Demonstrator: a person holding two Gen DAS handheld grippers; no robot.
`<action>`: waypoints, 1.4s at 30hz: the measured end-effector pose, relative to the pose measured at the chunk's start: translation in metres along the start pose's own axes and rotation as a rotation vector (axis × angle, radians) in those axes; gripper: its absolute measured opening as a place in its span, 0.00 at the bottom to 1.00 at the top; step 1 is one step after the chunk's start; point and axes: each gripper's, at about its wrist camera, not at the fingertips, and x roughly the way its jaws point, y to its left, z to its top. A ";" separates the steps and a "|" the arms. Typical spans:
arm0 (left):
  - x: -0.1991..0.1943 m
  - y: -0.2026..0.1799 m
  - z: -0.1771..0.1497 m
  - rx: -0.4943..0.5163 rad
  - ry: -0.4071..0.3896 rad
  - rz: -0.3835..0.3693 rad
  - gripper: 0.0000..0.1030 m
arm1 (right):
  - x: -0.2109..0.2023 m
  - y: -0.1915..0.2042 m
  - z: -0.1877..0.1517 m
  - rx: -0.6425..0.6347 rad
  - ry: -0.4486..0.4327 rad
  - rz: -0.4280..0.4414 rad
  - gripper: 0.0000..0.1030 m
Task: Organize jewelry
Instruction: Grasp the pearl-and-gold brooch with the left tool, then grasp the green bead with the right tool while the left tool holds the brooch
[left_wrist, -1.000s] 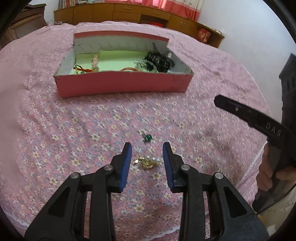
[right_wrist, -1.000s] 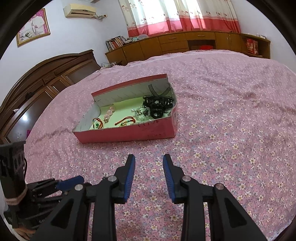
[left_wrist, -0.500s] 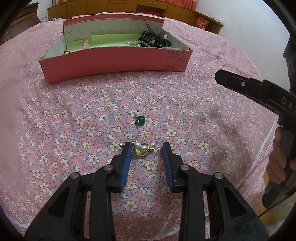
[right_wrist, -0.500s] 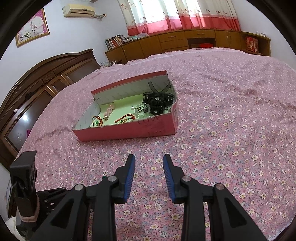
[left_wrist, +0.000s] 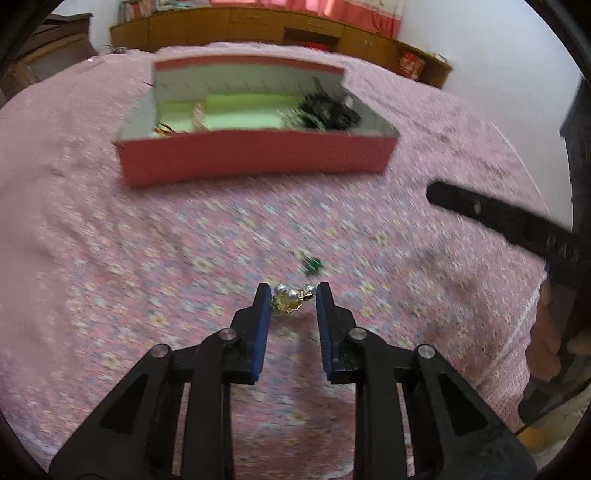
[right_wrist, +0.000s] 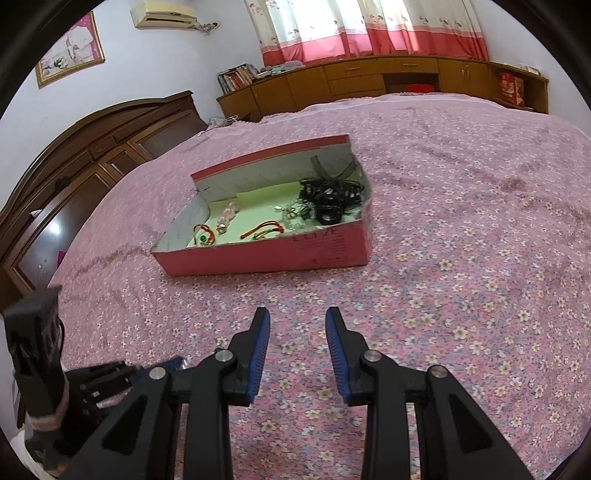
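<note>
Left gripper (left_wrist: 291, 295) is sitting low over the bedspread (left_wrist: 110, 258), with the pearl brooch (left_wrist: 291, 298) lying between its fingertips. The jaws have just been closing around it; both pads look to be touching its sides. A small stud (left_wrist: 313, 264) is lying just ahead of the tips, slightly right. The box (left_wrist: 255, 162) is resting well ahead on the bedspread, with a bundle of hair ties (left_wrist: 325, 109) in its right end and bracelets (left_wrist: 166, 129) in its left end. Right gripper (right_wrist: 297, 328) is hovering to the right of the left one, nothing between its fingers, box ahead of it, slightly left. Cabinets (right_wrist: 369, 81) are standing far behind the bed.
</note>
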 end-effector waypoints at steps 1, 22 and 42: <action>-0.003 0.005 0.003 -0.009 -0.013 0.012 0.16 | 0.002 0.003 0.000 -0.005 0.003 0.007 0.33; -0.019 0.053 0.014 -0.117 -0.088 0.124 0.16 | 0.061 0.071 -0.030 -0.167 0.171 0.142 0.30; -0.017 0.049 0.022 -0.107 -0.126 0.121 0.16 | 0.053 0.064 -0.026 -0.176 0.105 0.126 0.12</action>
